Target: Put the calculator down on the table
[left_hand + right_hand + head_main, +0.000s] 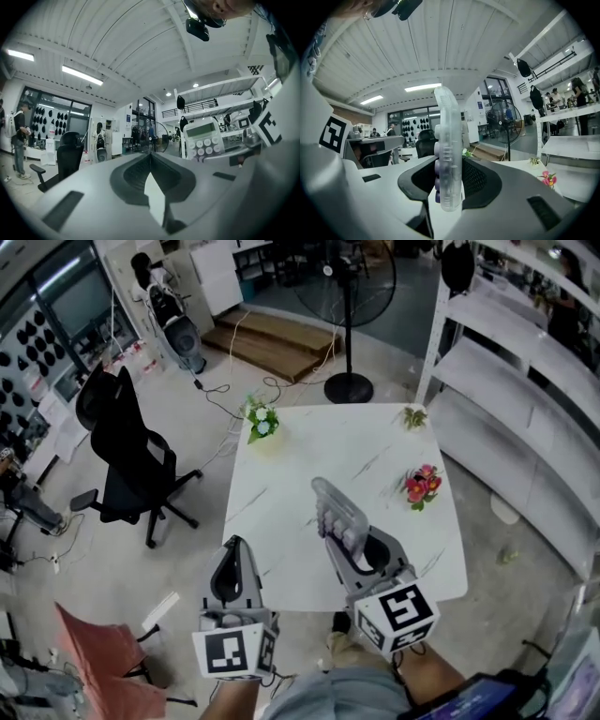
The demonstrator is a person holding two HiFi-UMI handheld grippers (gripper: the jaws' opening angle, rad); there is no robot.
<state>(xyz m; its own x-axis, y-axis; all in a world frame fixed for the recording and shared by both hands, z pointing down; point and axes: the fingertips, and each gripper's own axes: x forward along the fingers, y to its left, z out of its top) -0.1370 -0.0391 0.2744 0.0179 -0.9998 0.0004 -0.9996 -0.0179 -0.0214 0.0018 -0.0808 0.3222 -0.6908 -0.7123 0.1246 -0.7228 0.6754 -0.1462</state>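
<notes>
The right gripper (352, 549) pinches the calculator (336, 507) between its jaws, gripping it by its lower part so that most of the clear body sticks out ahead of the pads. In the right gripper view the calculator stands on edge, with the rows of pale keys facing the person's left. It sits over the near half of the white marble table (281, 521) and seems to be held clear of the top, though the head view does not show the gap plainly. The left gripper (233, 554) is beside the table's near left edge, its jaws pressed together with nothing in them. Three small flower pots are on the table: white flowers (262, 420), a green sprig (413, 416) and pink flowers (422, 486)
</notes>
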